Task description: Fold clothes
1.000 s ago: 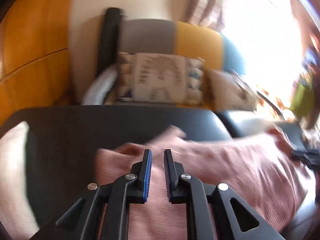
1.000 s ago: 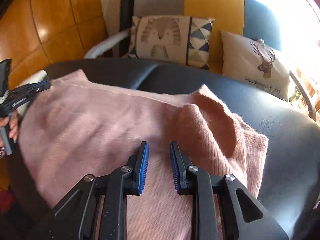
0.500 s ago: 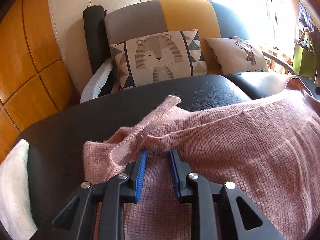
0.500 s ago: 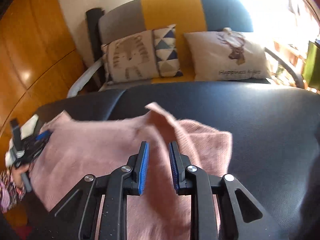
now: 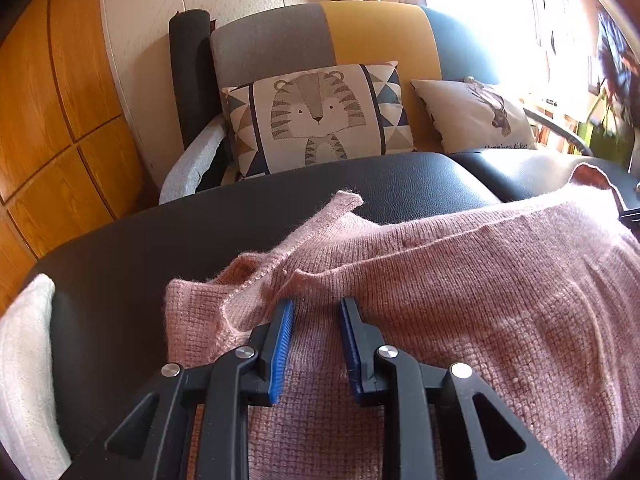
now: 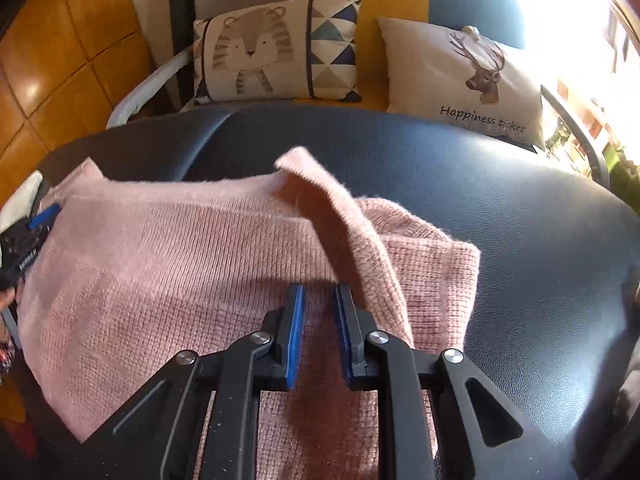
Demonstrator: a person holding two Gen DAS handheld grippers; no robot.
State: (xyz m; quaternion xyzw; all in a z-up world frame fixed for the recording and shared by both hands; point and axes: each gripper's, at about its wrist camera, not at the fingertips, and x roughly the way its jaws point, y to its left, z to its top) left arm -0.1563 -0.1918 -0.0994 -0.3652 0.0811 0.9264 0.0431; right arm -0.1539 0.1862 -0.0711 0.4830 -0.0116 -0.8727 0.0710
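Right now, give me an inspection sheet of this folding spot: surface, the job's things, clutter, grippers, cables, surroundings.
Surface: black padded top, smooth, bare on its right part.
Job's things: pink knit sweater lying spread out, one strip raised in a ridge.
Clutter: white cloth at the left edge.
Grippers: left gripper low over the sweater's corner, gap between pads, not pinching. Right gripper over the knit beside the ridge, jaws closing, nothing pressed between them.
Cables: nothing seen.
Surroundings: patchwork sofa, tiger cushion, deer cushion, wood panelling, bright window.
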